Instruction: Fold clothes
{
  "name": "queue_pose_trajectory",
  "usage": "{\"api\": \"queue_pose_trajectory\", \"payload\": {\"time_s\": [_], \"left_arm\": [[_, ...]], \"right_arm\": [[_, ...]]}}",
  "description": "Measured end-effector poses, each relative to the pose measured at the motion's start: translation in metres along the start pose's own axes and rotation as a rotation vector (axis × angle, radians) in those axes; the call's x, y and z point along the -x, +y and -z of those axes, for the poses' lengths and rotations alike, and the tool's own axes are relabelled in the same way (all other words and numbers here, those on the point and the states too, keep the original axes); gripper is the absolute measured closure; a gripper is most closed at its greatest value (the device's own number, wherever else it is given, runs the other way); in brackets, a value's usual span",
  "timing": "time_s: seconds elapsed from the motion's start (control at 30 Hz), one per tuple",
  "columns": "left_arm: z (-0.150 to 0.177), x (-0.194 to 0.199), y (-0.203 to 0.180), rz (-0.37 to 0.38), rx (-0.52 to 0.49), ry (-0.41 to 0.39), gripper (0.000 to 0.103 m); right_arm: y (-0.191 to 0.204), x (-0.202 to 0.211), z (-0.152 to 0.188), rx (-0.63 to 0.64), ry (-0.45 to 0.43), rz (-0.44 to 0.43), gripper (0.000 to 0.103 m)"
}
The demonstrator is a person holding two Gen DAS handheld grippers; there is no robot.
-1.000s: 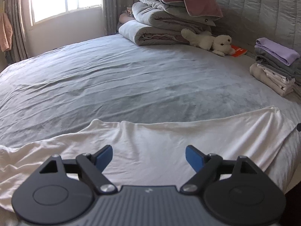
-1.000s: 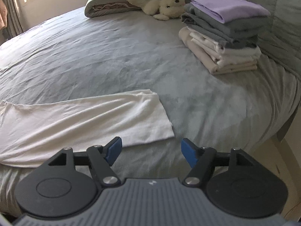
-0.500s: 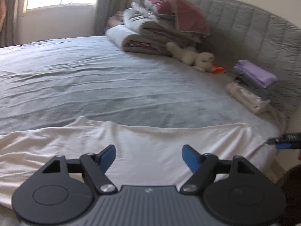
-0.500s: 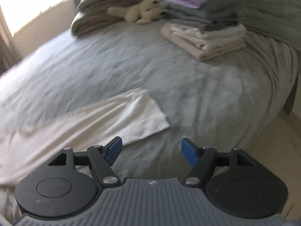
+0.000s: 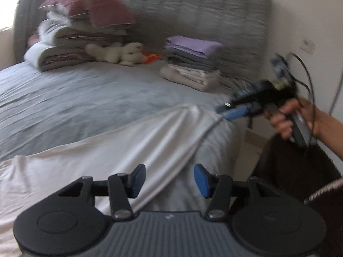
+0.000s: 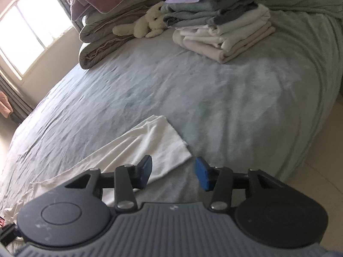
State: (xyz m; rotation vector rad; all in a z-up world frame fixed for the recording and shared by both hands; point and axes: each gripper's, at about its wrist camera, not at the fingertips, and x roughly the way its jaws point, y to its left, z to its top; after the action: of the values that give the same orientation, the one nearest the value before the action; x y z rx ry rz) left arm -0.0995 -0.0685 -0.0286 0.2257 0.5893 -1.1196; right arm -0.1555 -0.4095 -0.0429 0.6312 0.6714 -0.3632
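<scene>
Near the grey-blue bed's [image 6: 214,90] foot edge lies a long, wrinkled white garment [image 5: 120,150]. Left gripper [image 5: 169,178] hovers over it, jaws wide, empty. Right gripper [image 6: 172,171] likewise wide and empty at the garment's end. Only the left view shows the person's hand [image 5: 287,117]. Folded clothes stack [image 6: 223,32] well apart.

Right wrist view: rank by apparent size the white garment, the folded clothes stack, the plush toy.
1. White garment, largest, though it lies nearest the camera, which inflates it.
2. Folded clothes stack; farther off, so its rank against the garment is unsure.
3. Plush toy, clearly smallest, at about the stack's distance.
</scene>
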Motion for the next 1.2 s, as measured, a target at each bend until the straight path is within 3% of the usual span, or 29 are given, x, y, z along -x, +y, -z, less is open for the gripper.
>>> {"api": "queue_pose_trajectory", "payload": {"time_s": [0.27, 0.43, 0.53, 0.7, 0.77, 0.83, 0.97, 1.2], "left_arm": [[0.006, -0.023, -0.013, -0.025, -0.108, 0.051, 0.065], [0.008, -0.039, -0.018, -0.09, -0.15, 0.074, 0.077], [0.007, -0.044, -0.02, -0.119, -0.169, 0.071, 0.086], [0.005, -0.052, -0.023, -0.165, -0.195, 0.066, 0.099], [0.005, -0.054, -0.025, -0.183, -0.206, 0.064, 0.1], [0.004, -0.054, -0.025, -0.183, -0.212, 0.063, 0.101], [0.003, -0.05, -0.026, -0.162, -0.22, 0.061, 0.101], [0.008, -0.053, -0.033, -0.172, -0.254, 0.066, 0.101]], "right_arm": [[0.003, -0.009, 0.002, 0.003, 0.003, -0.007, 0.06], [0.004, -0.014, -0.004, 0.021, 0.021, 0.01, 0.09], [0.006, -0.014, -0.008, 0.041, 0.014, 0.018, 0.093], [0.001, -0.009, -0.012, 0.022, -0.018, 0.016, 0.093], [-0.003, -0.007, -0.014, 0.009, -0.027, 0.019, 0.083], [-0.007, -0.008, -0.016, 0.0, -0.028, 0.006, 0.062], [0.002, -0.025, -0.025, 0.074, 0.006, -0.071, 0.061], [0.028, -0.062, -0.029, 0.291, -0.02, -0.02, 0.06]]}}
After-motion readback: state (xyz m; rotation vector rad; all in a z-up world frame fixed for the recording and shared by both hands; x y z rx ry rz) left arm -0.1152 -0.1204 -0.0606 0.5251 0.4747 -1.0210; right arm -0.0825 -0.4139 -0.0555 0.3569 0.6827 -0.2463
